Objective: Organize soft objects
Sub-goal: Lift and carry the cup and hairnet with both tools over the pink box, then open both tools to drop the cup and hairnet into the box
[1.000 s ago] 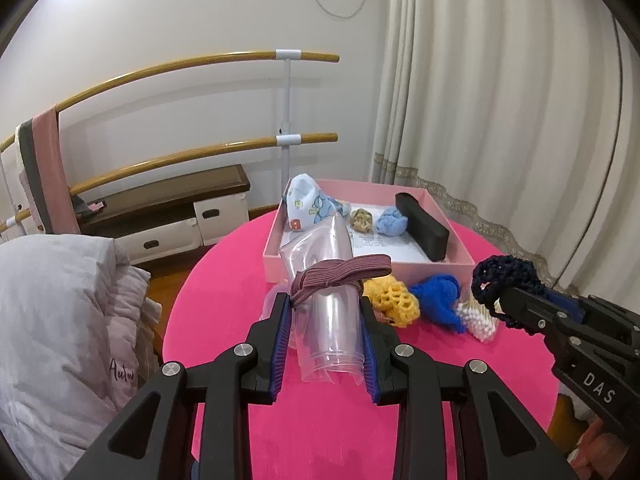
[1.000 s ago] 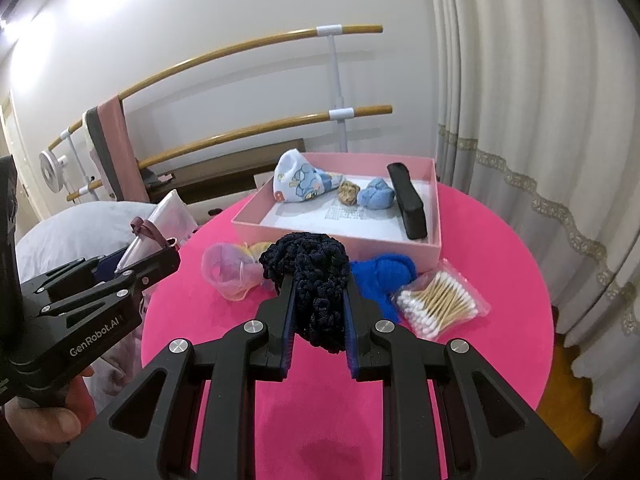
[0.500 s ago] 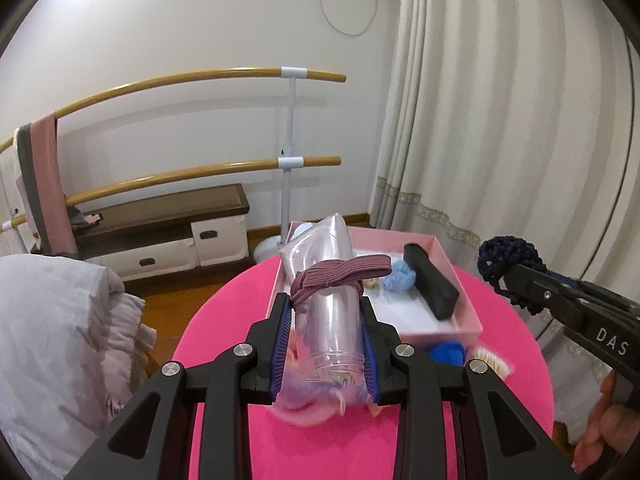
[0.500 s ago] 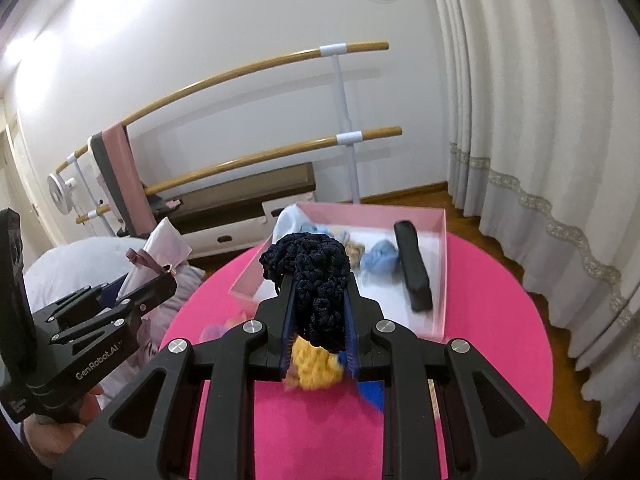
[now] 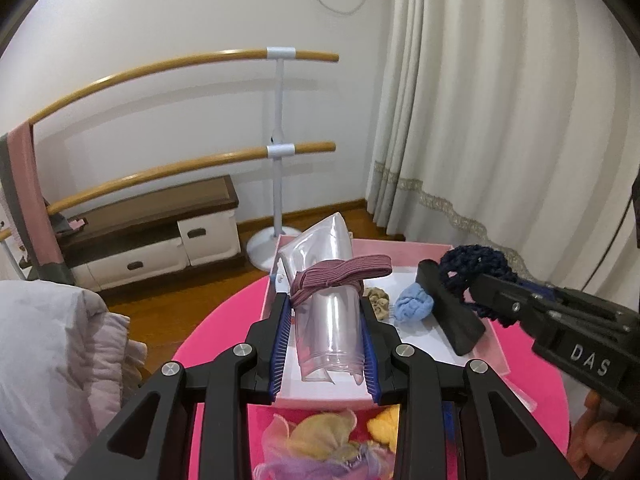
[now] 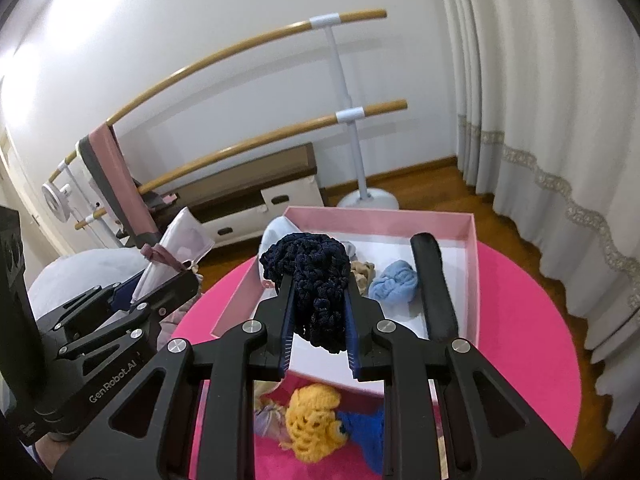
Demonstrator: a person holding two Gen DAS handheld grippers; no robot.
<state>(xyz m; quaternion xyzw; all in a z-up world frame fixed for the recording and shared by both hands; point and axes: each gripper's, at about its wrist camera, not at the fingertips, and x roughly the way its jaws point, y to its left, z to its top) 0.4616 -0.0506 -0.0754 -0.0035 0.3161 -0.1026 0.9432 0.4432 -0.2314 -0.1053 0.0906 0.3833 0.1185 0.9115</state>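
Left gripper (image 5: 325,334) has its jaws clamped on a clear plastic pouch (image 5: 328,312) tied with a mauve hair band (image 5: 340,274), hanging over the pink box (image 6: 472,240) at about 9 o'clock; right gripper (image 6: 319,322) is clamped on a navy crocheted scrunchie (image 6: 316,280), over the box middle; already inside: a light blue scrunchie (image 6: 394,282), a beige one (image 6: 362,272) and a black case (image 6: 434,288) at 3 o'clock; I'd say roughly halfway; a yellow crochet piece (image 6: 312,420), a blue one (image 6: 366,432) and a pastel ruffled one (image 5: 316,440) still sit on the pink counter (image 6: 532,340) at 6 o'clock.
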